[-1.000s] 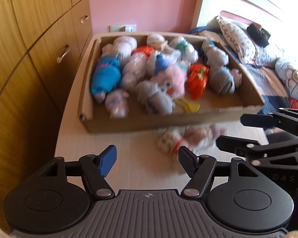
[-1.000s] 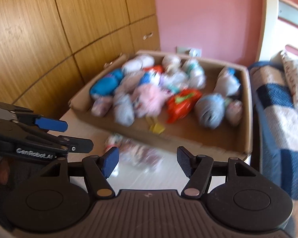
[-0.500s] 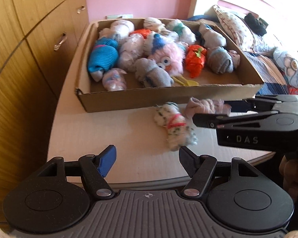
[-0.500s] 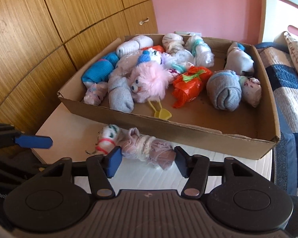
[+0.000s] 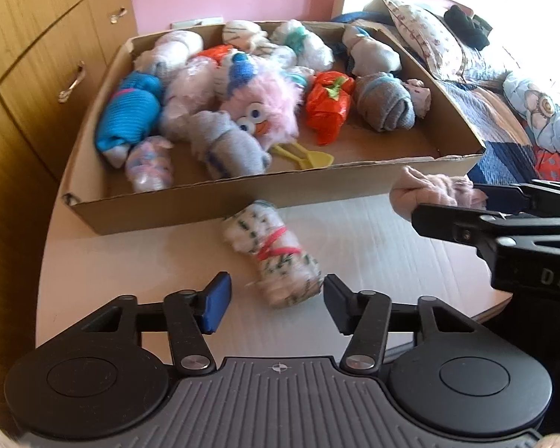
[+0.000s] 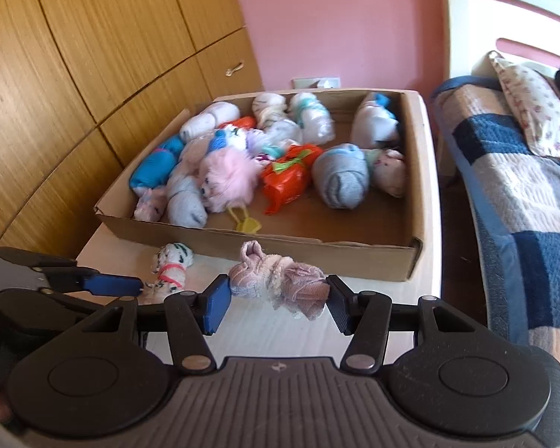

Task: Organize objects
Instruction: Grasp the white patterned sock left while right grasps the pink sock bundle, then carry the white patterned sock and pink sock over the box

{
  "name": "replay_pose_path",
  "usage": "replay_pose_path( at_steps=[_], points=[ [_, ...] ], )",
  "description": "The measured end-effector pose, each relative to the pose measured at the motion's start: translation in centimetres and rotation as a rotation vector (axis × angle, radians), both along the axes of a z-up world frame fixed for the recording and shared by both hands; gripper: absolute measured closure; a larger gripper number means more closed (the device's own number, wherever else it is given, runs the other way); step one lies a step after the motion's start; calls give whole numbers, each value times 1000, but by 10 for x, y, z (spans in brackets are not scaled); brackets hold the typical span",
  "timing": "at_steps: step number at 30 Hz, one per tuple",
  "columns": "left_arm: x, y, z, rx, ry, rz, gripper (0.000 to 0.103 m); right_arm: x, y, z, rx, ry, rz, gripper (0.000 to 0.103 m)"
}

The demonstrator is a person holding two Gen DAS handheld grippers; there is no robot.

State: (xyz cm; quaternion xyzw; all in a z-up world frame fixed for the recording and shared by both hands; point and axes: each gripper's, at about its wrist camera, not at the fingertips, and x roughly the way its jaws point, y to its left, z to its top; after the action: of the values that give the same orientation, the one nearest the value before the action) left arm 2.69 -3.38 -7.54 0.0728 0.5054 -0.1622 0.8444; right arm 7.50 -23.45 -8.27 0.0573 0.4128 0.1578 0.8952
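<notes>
On the table, left wrist view
Landmark: cardboard box (image 5: 242,201), full of rolled socks, with a pink fluffy toy (image 5: 268,104) among them.
White sock roll (image 5: 276,257): patterned, banded in red, lying on the table (image 5: 138,268) just in front of the box wall.
Left gripper (image 5: 274,304): jaws have just been closing; the roll's near end sits between them, the right finger at or very near it, the blue pad apart from it.
Pink sock bundle (image 5: 433,190): at the box's right front corner, held in the right gripper (image 5: 463,201).

Right wrist view
Right gripper (image 6: 276,304): part closed, both pads pressed on the pink sock bundle (image 6: 280,285), just in front of the box (image 6: 317,257).
White sock roll (image 6: 170,268): left of the bundle, close to the box front, with the left gripper's blue pad (image 6: 112,285) beside it.
</notes>
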Motion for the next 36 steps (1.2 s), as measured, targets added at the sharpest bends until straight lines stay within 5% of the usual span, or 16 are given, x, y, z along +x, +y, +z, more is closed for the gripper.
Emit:
replay_pose_path(
  at_steps=[8,12,21,36],
  points=[
    [8,-12,-1,1,-2,0,46,1,4,-8,-1,10,8,52],
    [6,-12,-1,15,-16,-5,58,-1,1,-7,3,11,2,52],
    [-2,-2,0,-8,-9,1,66,-6,4,-7,-8,6,19,52],
    [1,-2,-1,0,-24,20,61,-5,11,-14,-41,35,46,52]
  ],
)
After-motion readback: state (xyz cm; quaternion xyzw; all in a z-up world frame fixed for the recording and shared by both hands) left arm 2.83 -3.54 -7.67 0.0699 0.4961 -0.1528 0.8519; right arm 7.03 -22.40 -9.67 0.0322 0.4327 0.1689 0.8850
